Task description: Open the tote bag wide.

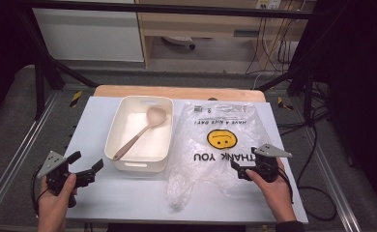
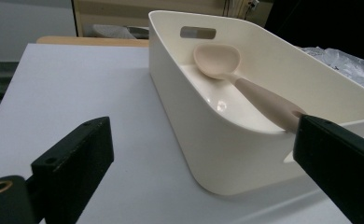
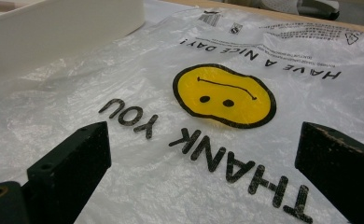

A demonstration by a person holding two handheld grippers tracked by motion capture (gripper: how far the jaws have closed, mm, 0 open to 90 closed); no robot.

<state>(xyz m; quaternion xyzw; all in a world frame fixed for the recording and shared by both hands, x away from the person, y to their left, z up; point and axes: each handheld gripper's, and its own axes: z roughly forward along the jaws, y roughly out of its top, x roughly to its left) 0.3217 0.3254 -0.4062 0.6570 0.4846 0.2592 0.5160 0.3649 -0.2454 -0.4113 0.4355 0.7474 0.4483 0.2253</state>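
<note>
A cream plastic bin (image 1: 117, 126) stands on the white tabletop, with a beige spoon (image 1: 139, 135) lying diagonally inside it. Right of the bin lies a flat clear plastic bag (image 1: 210, 164) printed with a yellow smiley and "THANK YOU". My left gripper (image 1: 86, 161) hovers open at the front left, pointing at the bin's near corner. In the left gripper view the bin (image 2: 217, 154) and spoon (image 2: 217, 60) sit ahead of my left gripper (image 2: 203, 140). My right gripper (image 1: 244, 162) is open at the bag's right edge. The right gripper view shows the bag (image 3: 124, 70) under my open right gripper (image 3: 202, 135).
The white tabletop (image 1: 94, 121) has bare room left of the bin and along the front edge. A wooden board edge (image 1: 177, 92) shows behind it. Black frame bars and cables surround the table on the floor.
</note>
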